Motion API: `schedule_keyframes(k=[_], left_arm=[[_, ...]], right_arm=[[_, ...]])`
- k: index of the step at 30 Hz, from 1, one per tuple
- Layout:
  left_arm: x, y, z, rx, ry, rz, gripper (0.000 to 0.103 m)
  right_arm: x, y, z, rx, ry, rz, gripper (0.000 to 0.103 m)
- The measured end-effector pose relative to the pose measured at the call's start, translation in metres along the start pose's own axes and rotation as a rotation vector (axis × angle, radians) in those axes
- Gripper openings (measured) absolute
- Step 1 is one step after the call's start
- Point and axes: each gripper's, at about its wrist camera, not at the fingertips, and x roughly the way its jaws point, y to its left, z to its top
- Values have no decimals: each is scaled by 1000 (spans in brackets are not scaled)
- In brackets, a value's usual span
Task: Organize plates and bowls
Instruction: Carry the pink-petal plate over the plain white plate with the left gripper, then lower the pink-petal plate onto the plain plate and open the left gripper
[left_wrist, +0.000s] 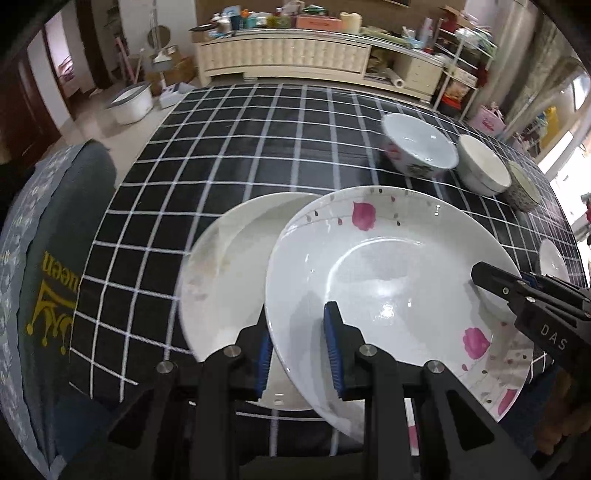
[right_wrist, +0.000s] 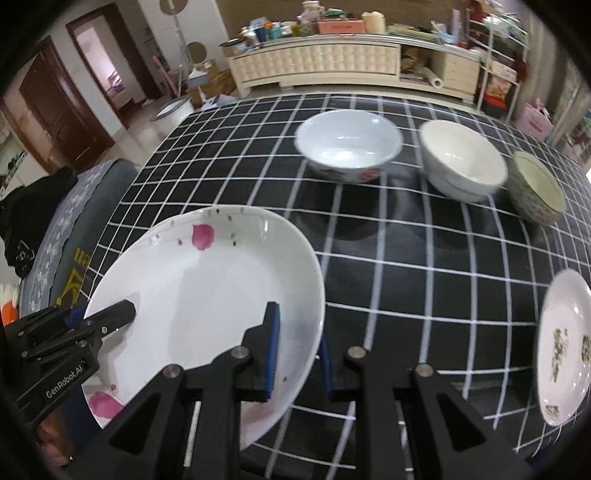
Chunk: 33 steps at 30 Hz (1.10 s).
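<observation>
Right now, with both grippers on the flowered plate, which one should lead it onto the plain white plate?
Left, probably. The left gripper clamps the flowered plate on the rim that already overlaps the plain white plate; the right gripper holds the far rim.

Three plates (left_wrist: 388, 280), three bowls (right_wrist: 349, 146).

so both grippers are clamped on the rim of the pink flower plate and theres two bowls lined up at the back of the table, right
Not quite: three bowls, not two. The right wrist view shows the bowl with red marks, a white bowl and a green patterned bowl in a row. The rest holds: the left gripper and right gripper both clamp the rim of the pink flower plate.
</observation>
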Motion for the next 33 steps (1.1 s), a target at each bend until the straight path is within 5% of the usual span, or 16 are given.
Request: schedule_keyframes(k=[12, 33], left_arm=[[11, 56, -6, -68, 24, 35, 24], [28, 82, -7, -130, 46, -20, 24]], right_arm=[[32, 40, 5, -50, 66, 25, 23], [54, 51, 5, -86, 112, -22, 23]])
